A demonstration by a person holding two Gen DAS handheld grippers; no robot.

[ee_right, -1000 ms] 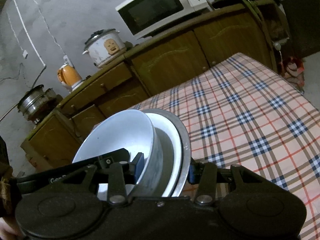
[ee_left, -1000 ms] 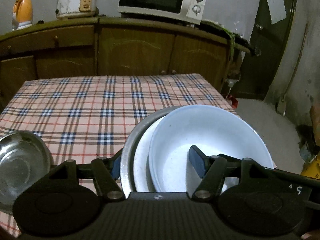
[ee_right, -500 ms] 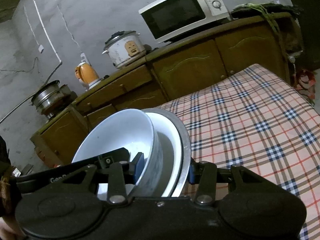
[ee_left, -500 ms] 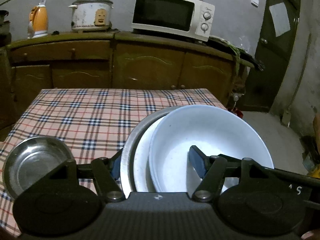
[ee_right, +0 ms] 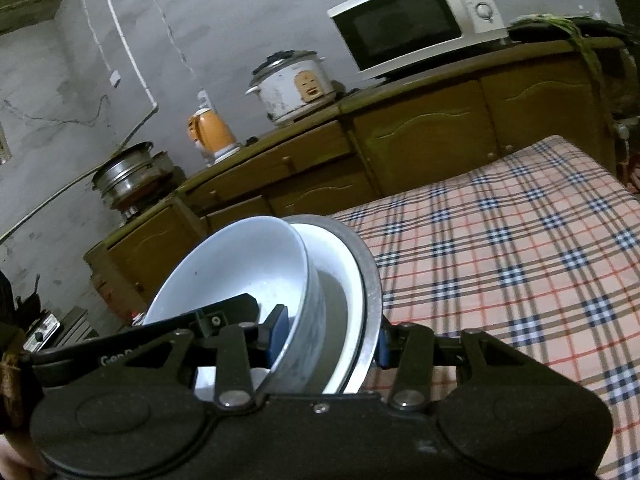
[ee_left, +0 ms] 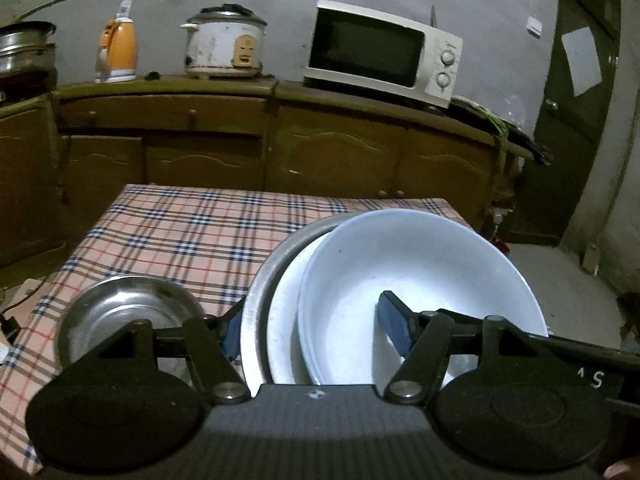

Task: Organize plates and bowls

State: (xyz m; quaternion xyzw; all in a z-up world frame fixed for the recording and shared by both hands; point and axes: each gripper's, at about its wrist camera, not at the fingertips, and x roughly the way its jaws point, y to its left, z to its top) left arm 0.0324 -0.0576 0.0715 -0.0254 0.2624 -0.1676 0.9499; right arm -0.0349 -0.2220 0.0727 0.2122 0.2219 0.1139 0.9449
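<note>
Both grippers clamp one nested stack: left gripper (ee_left: 310,330) and right gripper (ee_right: 326,334) each pinch the white ceramic bowl (ee_left: 420,280) against the round steel plate (ee_left: 260,300), held tilted above the checked tablecloth's (ee_left: 180,236) near edge. Risk: uneven grip lets the bowl slide out; the small steel dish (ee_left: 124,312) lies near the left edge.

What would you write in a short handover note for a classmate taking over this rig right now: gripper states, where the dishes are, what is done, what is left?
Left gripper: shut on the dish stack, one finger inside the white bowl, the other outside the metal plate.
Right gripper: shut on the same stack from the opposite side.
Stack: white bowl in a white plate in the metal plate, held above the checked tablecloth.
Small steel dish sits alone on the cloth.
Done: three dishes nested.
Left: set the stack down; deal with the steel dish.
</note>
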